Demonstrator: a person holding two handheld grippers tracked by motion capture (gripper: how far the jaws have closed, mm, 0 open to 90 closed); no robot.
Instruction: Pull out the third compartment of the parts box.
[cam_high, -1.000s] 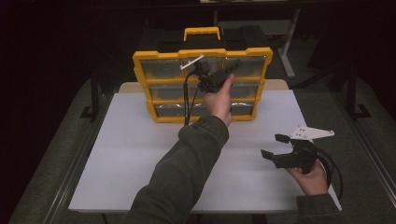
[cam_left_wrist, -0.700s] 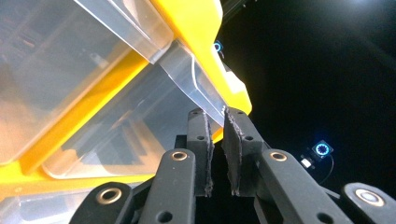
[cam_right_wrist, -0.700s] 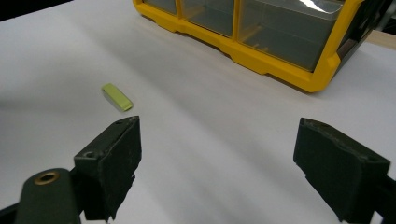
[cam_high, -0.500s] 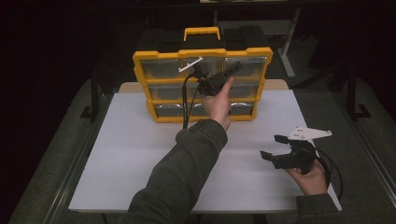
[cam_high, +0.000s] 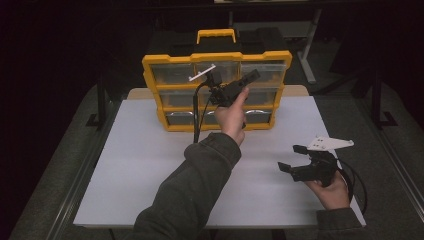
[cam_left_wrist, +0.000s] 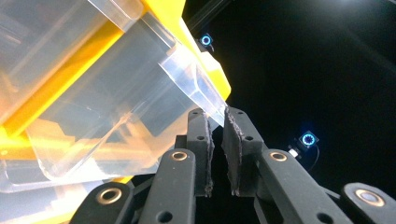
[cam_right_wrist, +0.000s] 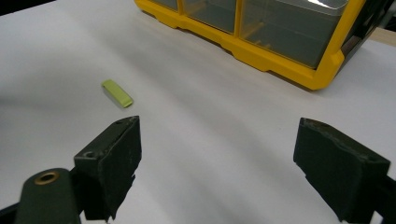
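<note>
A yellow organizer (cam_high: 152, 75) with clear drawers and a handle on top stands upright at the far side of the white table. My left gripper (cam_high: 252, 76) is raised in front of its top row. In the left gripper view the gripper (cam_left_wrist: 217, 116) is shut on the lip of a clear drawer (cam_left_wrist: 116, 107), which is pinched between the pads (cam_left_wrist: 203, 149). My right gripper (cam_high: 291, 158) rests low over the table at the near right, held in a hand. Its jaws stand wide open (cam_right_wrist: 217, 128) with nothing between them. A small light-green block (cam_right_wrist: 117, 93) lies flat on the table ahead of it.
The white tabletop (cam_high: 140, 165) spreads between the organizer and the near edge. A black cable (cam_high: 196, 115) hangs from the left gripper down in front of the organizer. The yellow organizer's lower corner (cam_right_wrist: 322, 70) sits ahead of the right gripper. Dark floor surrounds the table.
</note>
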